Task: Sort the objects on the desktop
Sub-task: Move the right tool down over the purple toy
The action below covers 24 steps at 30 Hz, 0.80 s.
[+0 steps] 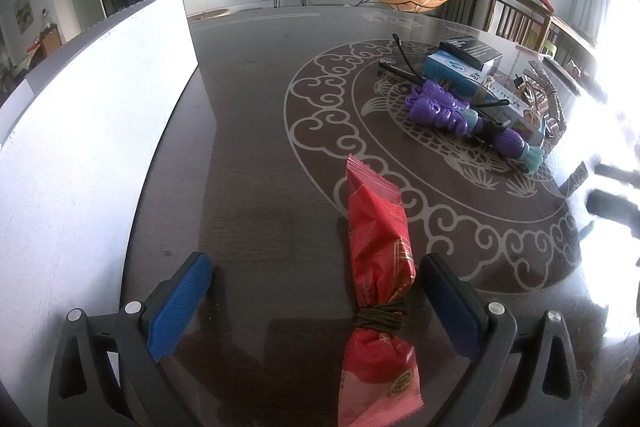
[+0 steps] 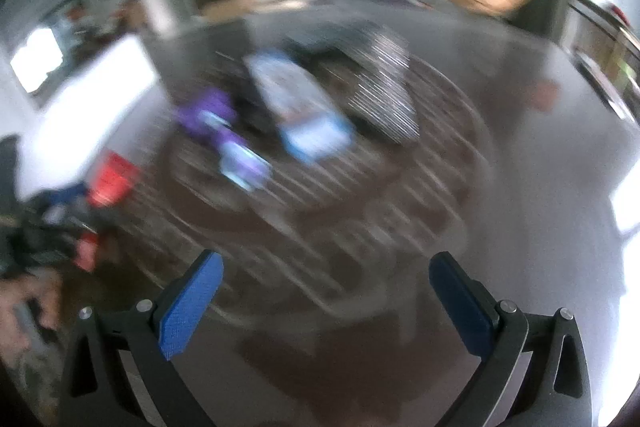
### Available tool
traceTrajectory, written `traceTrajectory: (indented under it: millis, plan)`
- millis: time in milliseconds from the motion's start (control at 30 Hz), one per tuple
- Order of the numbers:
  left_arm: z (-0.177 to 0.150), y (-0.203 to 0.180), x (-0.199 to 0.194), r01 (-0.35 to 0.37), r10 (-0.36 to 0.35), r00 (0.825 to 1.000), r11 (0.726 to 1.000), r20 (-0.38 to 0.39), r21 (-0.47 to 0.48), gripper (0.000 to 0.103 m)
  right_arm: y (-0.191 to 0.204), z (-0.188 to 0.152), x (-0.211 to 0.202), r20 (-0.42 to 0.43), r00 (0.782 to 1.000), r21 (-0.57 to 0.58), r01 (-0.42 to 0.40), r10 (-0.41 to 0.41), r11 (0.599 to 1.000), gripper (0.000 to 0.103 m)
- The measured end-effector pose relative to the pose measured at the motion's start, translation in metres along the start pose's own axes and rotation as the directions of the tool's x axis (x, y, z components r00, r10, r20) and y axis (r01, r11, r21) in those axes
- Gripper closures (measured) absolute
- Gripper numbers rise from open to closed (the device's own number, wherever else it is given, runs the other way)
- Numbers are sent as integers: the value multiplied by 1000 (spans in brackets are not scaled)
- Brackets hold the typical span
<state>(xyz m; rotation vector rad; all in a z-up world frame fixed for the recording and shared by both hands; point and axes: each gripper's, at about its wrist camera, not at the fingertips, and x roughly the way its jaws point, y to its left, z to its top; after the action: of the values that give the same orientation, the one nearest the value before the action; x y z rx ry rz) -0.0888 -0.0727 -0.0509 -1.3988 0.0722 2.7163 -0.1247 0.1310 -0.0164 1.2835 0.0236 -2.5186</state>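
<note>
A red snack packet (image 1: 378, 291), tied round with dark cord, lies on the dark table between the wide-apart fingers of my left gripper (image 1: 316, 263), close against the right finger (image 1: 448, 303). Farther right sits a pile: purple toy pieces (image 1: 444, 107), a blue box (image 1: 460, 71), a black box (image 1: 470, 51) and black clips. The right wrist view is badly blurred. There my right gripper (image 2: 326, 263) stands open above the table with nothing between its fingers. The purple toy (image 2: 208, 115), blue box (image 2: 304, 107) and red packet (image 2: 112, 183) show ahead and to the left.
A tall white board (image 1: 92, 131) stands along the table's left side. A patterned metallic holder (image 1: 548, 95) rests at the far right of the pile. The table (image 1: 260, 107) carries a round fish-and-cloud motif. Chairs and a TV unit lie beyond the far edge.
</note>
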Motion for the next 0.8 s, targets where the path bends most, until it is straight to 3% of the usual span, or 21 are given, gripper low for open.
traceTrajectory:
  millis: [67,200,267,333,367,533,733,767,800]
  plan:
    - [0,0,0,0,0,1000,1000,0,0,0,28,24,15,-17,999,-110,-37,35,993,0]
    - [0,0,0,0,0,1000,1000,0,0,0,53,49,54,-70,997,-212,16,-31,977,14]
    - [0,0,0,0,0,1000,1000,0,0,0,56,53,68,-102,993,-196,29,-50,980,28]
    - [0,1,0,2,-2,1000,1000,0,-3,0,51,53,77,-128,990,-165,37,-58,986,63]
    - [-1,1,-1,2,-2,1000,1000,0,-2,0,49,51,73,-109,993,-149,32,-48,988,68]
    - [0,1,-1,1,-1,1000,1000,0,-3,0,57,23,50,-93,994,-141,37,-51,989,70]
    - [0,1,-1,1,-1,1000,1000,0,-3,0,59,-56,-6,-48,995,-88,78,-83,993,69]
    - [0,1,-1,1,-1,1000,1000,0,-3,0,61,-65,-11,-42,995,-91,84,-88,992,67]
    - [0,1,-1,1,-1,1000,1000,0,-3,0,62,-69,-14,-41,995,-87,85,-89,993,52]
